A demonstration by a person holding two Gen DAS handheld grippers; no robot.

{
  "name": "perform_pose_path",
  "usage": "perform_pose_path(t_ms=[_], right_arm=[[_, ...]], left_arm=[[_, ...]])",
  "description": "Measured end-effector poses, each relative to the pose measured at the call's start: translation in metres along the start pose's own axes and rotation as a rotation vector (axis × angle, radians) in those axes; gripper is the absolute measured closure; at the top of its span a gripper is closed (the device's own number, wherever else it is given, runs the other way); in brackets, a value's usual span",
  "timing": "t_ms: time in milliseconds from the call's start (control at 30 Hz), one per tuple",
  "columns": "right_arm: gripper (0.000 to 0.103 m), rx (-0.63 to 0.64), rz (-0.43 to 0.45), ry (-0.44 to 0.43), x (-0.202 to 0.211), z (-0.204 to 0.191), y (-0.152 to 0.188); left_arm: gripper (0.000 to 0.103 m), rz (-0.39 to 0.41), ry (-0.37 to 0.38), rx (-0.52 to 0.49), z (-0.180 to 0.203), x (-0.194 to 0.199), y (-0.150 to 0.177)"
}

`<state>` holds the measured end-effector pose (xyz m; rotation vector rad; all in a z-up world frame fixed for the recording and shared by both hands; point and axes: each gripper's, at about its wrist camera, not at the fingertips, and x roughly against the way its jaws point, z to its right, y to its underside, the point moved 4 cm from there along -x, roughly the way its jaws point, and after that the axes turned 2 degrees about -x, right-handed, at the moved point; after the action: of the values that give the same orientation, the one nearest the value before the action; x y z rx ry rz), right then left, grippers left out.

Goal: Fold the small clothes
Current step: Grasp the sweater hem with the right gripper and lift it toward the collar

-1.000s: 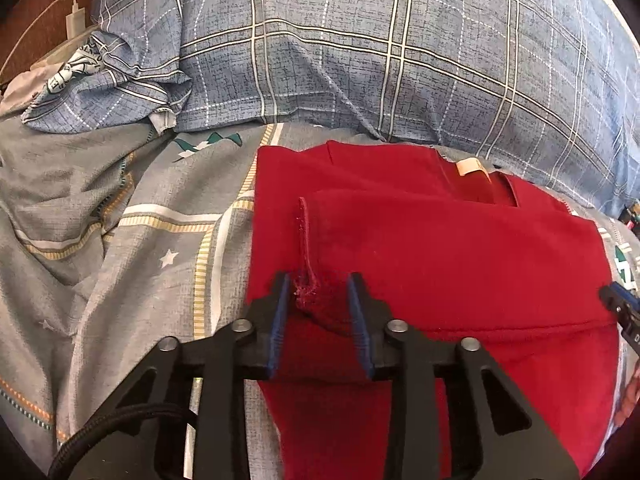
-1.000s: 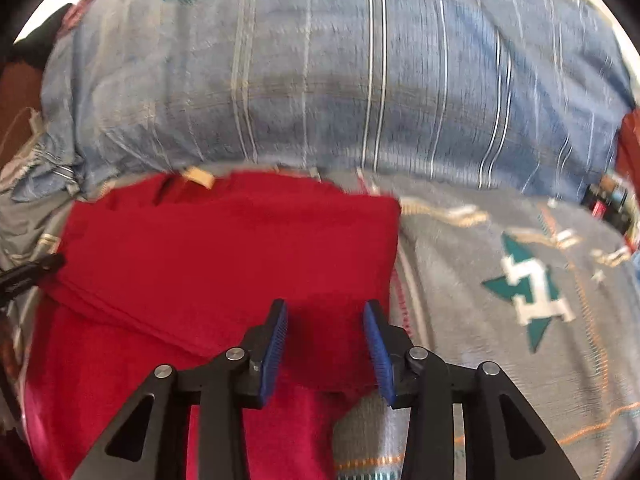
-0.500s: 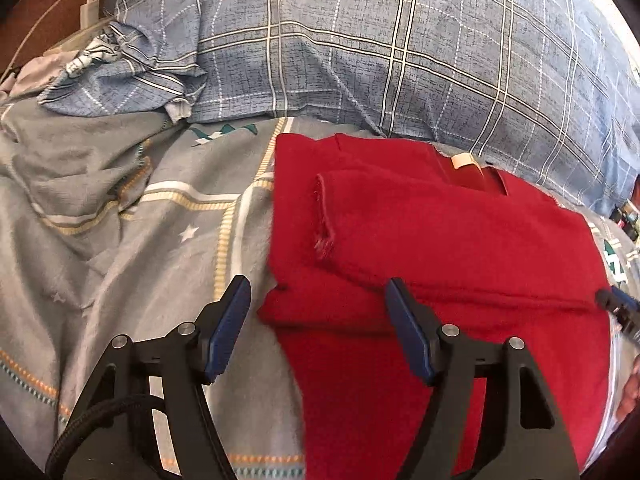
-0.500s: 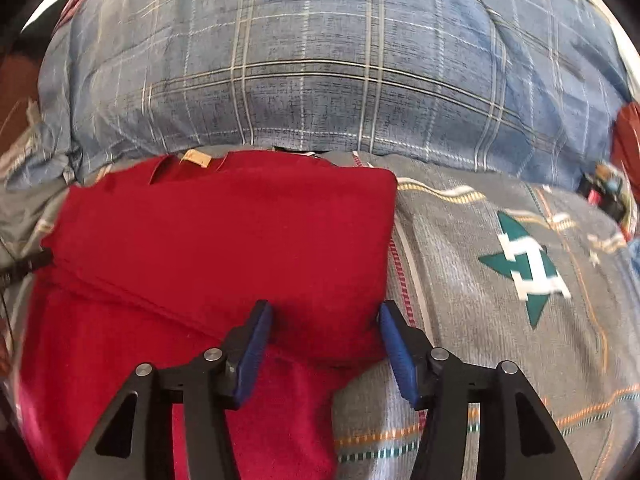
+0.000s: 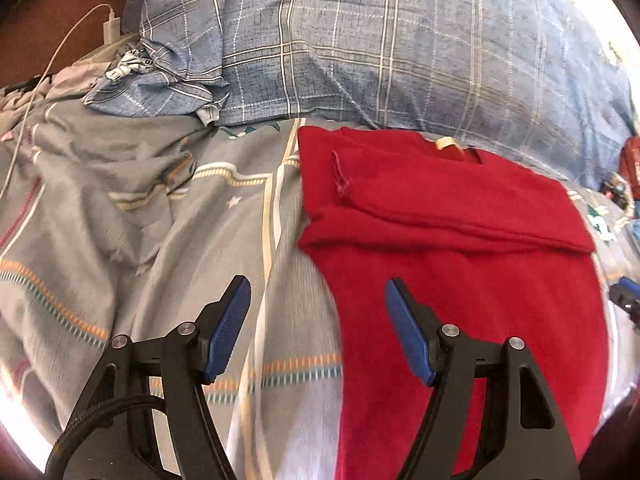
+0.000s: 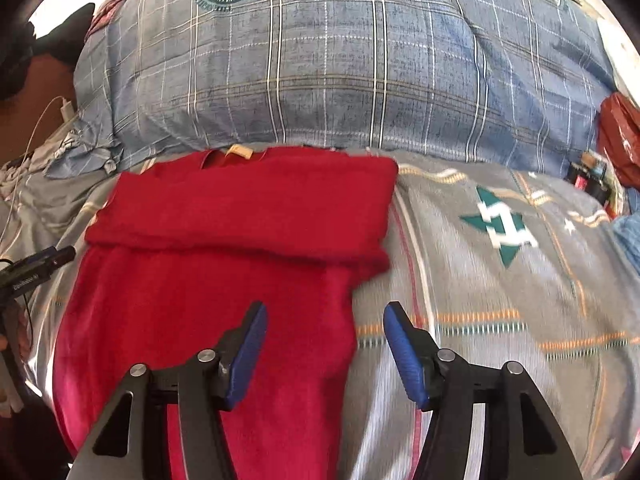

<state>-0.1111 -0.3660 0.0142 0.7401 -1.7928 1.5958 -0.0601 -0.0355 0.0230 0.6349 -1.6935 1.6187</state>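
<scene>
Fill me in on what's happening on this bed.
A person with a gripper in each hand is folding a red garment on a grey patterned bedsheet, below a blue plaid pillow. Its top part is already folded down into a band across the body. The left gripper and right gripper have just opened and hold nothing; each hovers over one side edge of the lower, unfolded part.

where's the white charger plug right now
The white charger plug sits at the far upper left of the left wrist view, on its white cable, just left of the blue plaid pillow; the right wrist view shows it at the left edge too.
</scene>
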Motion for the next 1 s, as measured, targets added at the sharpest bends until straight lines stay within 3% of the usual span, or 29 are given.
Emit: perform_pose_path(t_ms=[200,333,367,433,467,567,667,833,933,1000], right_arm=[[0.045,-0.02,-0.014,0.005,0.0,0.009,0.025],[0.049,-0.045,-0.035,-0.012,-0.011,0.013,0.034],[0.064,-0.041,-0.043,-0.018,-0.015,0.011,0.035],[0.082,-0.01,-0.031,-0.02,-0.018,0.006,0.036],[0.097,0.022,-0.021,-0.02,-0.015,0.001,0.036],[0.098,0.077,-0.003,0.037,-0.008,0.001,0.035],[0.098,0.033,-0.02,0.04,-0.01,0.013,0.036],[0.098,-0.005,0.009,-0.041,0.022,0.013,0.041],[0.097,-0.007,-0.043,-0.162,0.042,0.012,0.057],[0.09,0.02,-0.089,-0.187,0.049,0.01,0.074]], left_arm=[[0.033,-0.045,0.063,0.054,-0.006,0.014,0.042],[0.033,-0.081,0.055,0.069,-0.005,0.012,0.063],[0.033,-0.086,0.045,0.063,-0.004,0.012,0.067],[0.033,-0.091,0.039,0.046,-0.001,0.014,0.072],[0.033,-0.09,0.039,0.04,0.0,0.017,0.074],[0.033,-0.088,0.042,0.03,0.002,0.023,0.082],[0.033,-0.098,0.057,0.027,0.002,0.03,0.091],[0.033,-0.104,0.085,0.029,-0.003,0.042,0.109],[0.033,-0.116,0.101,0.017,-0.001,0.048,0.121],[0.033,-0.124,0.1,-0.003,0.002,0.05,0.13]])
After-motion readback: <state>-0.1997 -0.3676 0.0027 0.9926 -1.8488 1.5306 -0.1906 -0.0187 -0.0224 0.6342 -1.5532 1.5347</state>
